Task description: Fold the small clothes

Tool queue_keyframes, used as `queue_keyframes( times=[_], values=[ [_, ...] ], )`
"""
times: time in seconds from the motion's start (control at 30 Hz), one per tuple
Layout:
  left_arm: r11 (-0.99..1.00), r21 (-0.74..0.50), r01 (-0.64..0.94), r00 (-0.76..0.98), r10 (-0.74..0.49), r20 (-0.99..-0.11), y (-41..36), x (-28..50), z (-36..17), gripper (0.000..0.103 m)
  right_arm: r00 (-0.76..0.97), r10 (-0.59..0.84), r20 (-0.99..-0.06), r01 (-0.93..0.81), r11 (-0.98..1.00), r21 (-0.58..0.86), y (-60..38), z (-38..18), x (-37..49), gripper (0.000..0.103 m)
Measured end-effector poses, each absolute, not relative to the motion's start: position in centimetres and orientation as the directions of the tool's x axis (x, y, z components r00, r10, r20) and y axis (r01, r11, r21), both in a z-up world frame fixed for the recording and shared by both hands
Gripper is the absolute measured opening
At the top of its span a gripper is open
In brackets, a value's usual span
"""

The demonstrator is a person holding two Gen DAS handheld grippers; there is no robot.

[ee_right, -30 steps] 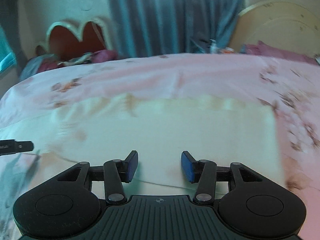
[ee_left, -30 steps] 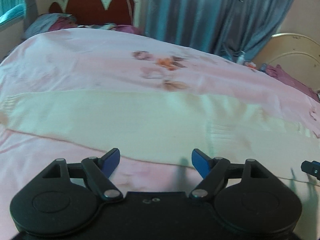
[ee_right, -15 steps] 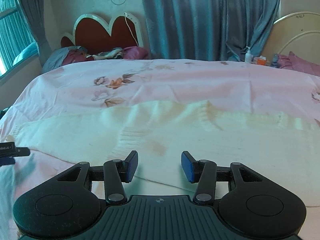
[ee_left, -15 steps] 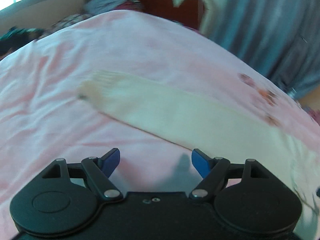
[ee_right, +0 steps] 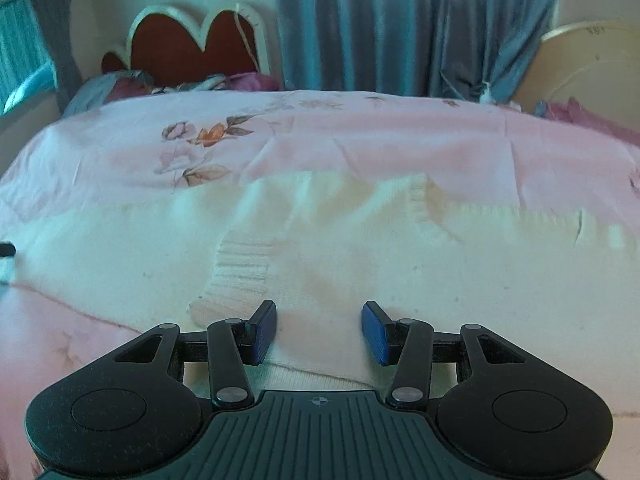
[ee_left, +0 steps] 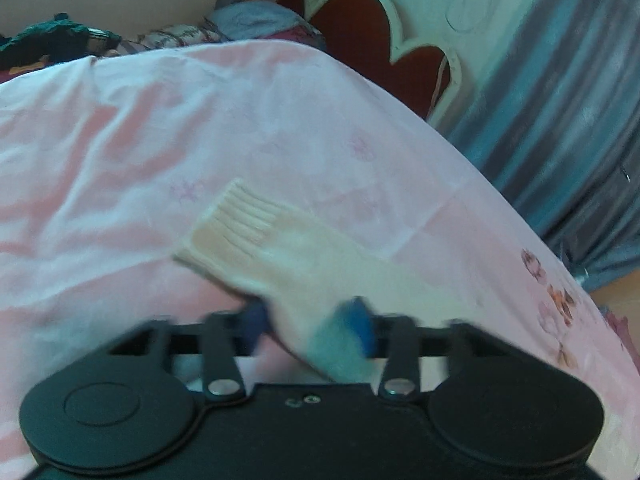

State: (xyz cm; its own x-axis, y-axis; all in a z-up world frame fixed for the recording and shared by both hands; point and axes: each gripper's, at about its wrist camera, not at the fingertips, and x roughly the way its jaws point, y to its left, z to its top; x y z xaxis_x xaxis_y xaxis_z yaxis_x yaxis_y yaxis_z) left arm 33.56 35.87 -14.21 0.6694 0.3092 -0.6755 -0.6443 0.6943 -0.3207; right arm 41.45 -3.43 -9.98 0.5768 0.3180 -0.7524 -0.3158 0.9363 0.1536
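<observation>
Sweater: I see a cream knit sweater (ee_right: 360,248) spread flat on the bed, running side to side across my right wrist view, with a ribbed band near 9 o'clock of the right fingers.
Sleeve: in my left wrist view a cream sleeve (ee_left: 304,256) lies on the bedding, its ribbed cuff (ee_left: 240,216) pointing toward 11 o'clock and the rest trailing toward 4 o'clock.
Left gripper: my left gripper (ee_left: 312,330) straddles the sleeve, with cloth between the blue pads. The picture is smeared by motion there, so I cannot tell whether the jaws are parted or clamped.
Right gripper: my right gripper (ee_right: 320,332) has its jaws spread apart, with nothing between them. The blue pads hover low over the near edge of the sweater; I cannot tell if they touch it.
Bedspread: a pink bedspread (ee_right: 360,140) lies under the garment, with a flower print (ee_right: 204,136) at 11 o'clock in the right view.
Headboard: a red scalloped headboard (ee_right: 192,44) with a pale rim stands at the far end, at 11 o'clock in the right view and 1 o'clock in the left.
Curtain: a blue-grey curtain (ee_right: 400,24) hangs at 12 o'clock beyond the bed.
</observation>
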Motion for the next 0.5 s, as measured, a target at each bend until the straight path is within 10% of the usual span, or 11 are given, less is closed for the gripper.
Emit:
queue_keyframes(
  times=[0.27, 0.5],
  values=[
    [0.789, -0.309, -0.531, 0.772, 0.3, -0.561, 33.0, 33.6, -11.0, 0.006, 0.608, 0.385, -0.694, -0.247, 0.923, 0.295, -6.7, -8.2, 40.9, 0.048],
    [0.948, -0.293, -0.124, 0.875, -0.035, -0.483, 21.2, 36.5, -6.0, 0.006, 0.63, 0.393, -0.67, -0.189, 0.914, 0.359, -10.3, -6.6, 40.0, 0.048]
  ],
)
